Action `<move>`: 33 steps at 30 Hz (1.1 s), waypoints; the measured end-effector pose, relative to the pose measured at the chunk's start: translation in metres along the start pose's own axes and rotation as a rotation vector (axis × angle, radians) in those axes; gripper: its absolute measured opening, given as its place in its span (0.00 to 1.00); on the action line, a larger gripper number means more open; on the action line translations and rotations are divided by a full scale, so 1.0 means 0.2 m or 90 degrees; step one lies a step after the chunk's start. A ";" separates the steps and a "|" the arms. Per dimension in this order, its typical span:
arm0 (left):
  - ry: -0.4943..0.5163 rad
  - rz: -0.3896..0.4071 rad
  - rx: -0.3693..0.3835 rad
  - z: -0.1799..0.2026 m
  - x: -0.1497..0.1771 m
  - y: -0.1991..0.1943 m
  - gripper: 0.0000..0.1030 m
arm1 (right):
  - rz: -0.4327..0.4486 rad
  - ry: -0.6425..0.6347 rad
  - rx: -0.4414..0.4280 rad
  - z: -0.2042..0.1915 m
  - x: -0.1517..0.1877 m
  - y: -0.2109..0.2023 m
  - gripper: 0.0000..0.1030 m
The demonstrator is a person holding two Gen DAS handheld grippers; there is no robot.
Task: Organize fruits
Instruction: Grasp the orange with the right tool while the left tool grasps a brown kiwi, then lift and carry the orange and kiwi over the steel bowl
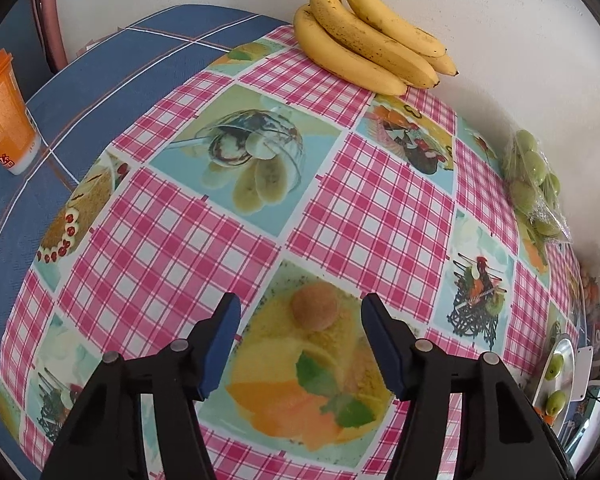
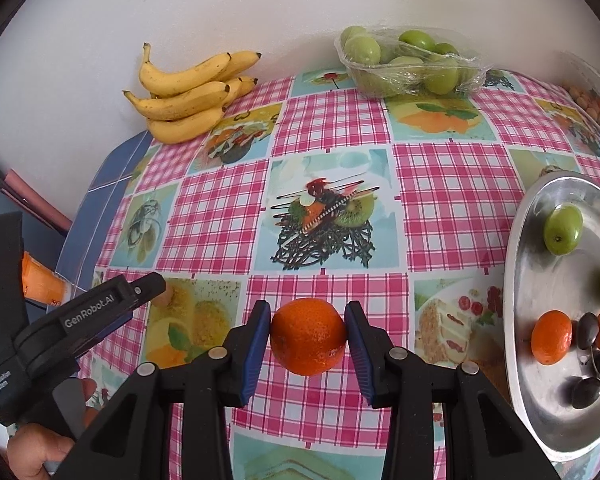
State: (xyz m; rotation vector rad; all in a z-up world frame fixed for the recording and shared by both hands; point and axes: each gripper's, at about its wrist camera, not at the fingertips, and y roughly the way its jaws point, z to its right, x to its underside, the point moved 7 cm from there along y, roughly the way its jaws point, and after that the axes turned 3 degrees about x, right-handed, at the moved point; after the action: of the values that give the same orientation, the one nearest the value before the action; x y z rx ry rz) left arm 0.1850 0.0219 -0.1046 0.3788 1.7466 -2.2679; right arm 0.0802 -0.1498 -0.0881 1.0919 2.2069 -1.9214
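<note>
My right gripper (image 2: 307, 336) is shut on an orange (image 2: 308, 336) and holds it above the checked tablecloth, left of a metal plate (image 2: 540, 408). The plate holds two green fruits (image 2: 563, 229), an orange (image 2: 551, 337), part of another orange and several dark plums (image 2: 587, 392). My left gripper (image 1: 300, 344) is open and empty over the cloth; it also shows in the right wrist view (image 2: 100, 304) at the left. A bunch of bananas (image 1: 370, 36) lies by the wall.
A wrapped tray of green fruits (image 2: 408, 60) stands at the back by the wall. A bag of small fruits (image 2: 592, 108) lies at the far right. An orange cup (image 1: 4, 112) stands on the blue cloth at the left.
</note>
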 end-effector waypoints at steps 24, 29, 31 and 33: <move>0.010 -0.016 0.011 0.03 0.01 0.07 0.34 | -0.034 0.002 0.014 0.03 0.03 0.13 0.40; 0.017 -0.017 0.010 0.04 0.01 0.07 0.28 | -0.035 0.002 0.014 0.03 0.04 0.13 0.40; 0.023 -0.019 0.011 0.04 0.02 0.07 0.26 | -0.035 0.000 0.015 0.03 0.04 0.13 0.40; 0.028 -0.018 0.009 0.04 0.01 0.08 0.26 | -0.035 -0.001 0.016 0.03 0.04 0.13 0.40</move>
State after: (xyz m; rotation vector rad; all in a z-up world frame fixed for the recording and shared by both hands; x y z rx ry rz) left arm 0.1872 0.0094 -0.1170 0.4128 1.7701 -2.3092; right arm 0.0852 -0.1515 -0.1146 1.0441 2.2409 -1.9754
